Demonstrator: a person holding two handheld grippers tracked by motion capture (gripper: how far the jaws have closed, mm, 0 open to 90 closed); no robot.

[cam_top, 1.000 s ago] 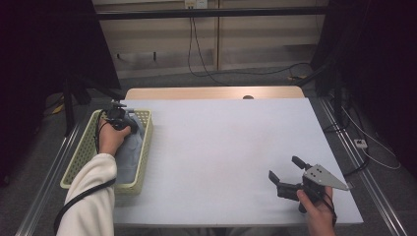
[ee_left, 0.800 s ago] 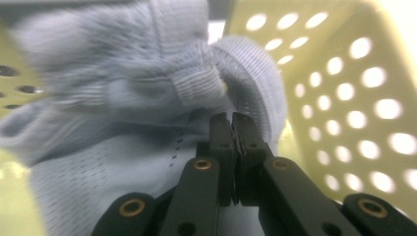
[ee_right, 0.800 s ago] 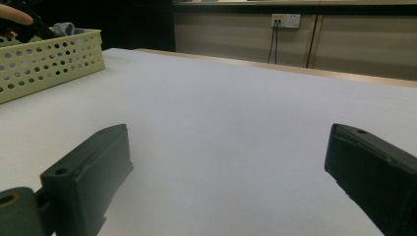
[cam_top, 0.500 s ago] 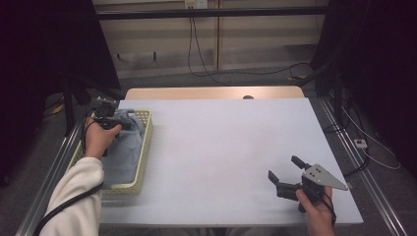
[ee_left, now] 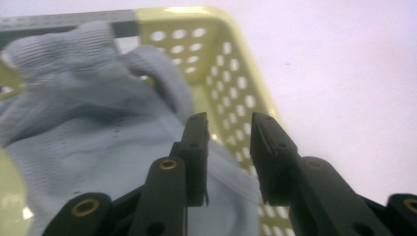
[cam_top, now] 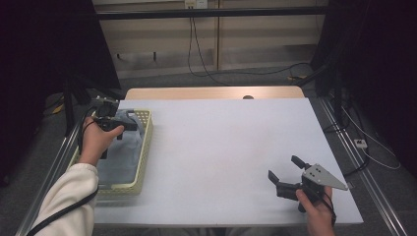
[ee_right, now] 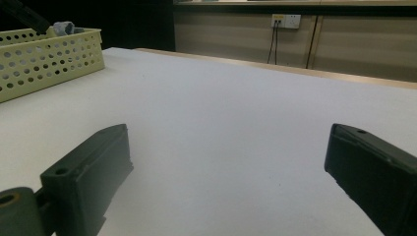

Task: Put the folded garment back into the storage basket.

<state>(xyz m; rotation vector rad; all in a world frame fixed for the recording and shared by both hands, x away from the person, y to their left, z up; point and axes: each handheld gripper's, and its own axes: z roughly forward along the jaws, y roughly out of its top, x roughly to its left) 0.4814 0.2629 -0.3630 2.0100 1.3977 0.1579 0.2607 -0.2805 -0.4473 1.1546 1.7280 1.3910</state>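
A pale blue knitted cloth (cam_top: 120, 152) lies bunched in a yellow perforated basket (cam_top: 146, 147) at the table's left edge. My left gripper (cam_top: 128, 124) hovers over the basket's far end. In the left gripper view its jaws (ee_left: 228, 120) have just been opening and stand a little apart with nothing between them; the cloth (ee_left: 88, 113) and the basket wall (ee_left: 221, 64) lie below. My right gripper (cam_top: 283, 167) rests near the table's front right, open wide over bare white tabletop (ee_right: 228, 132). In the right gripper view, the basket (ee_right: 49, 56) is far off to the left.
The white tabletop (cam_top: 226, 142) stretches between the basket and the right gripper. A wooden strip (cam_top: 211, 93) runs along the far edge. Dark stands and cables sit on the floor behind the table and to its right.
The left hand has risen and shifted left over the basket's far end. Its jaws, shut before, now stand apart above the cloth. The right hand has not moved.
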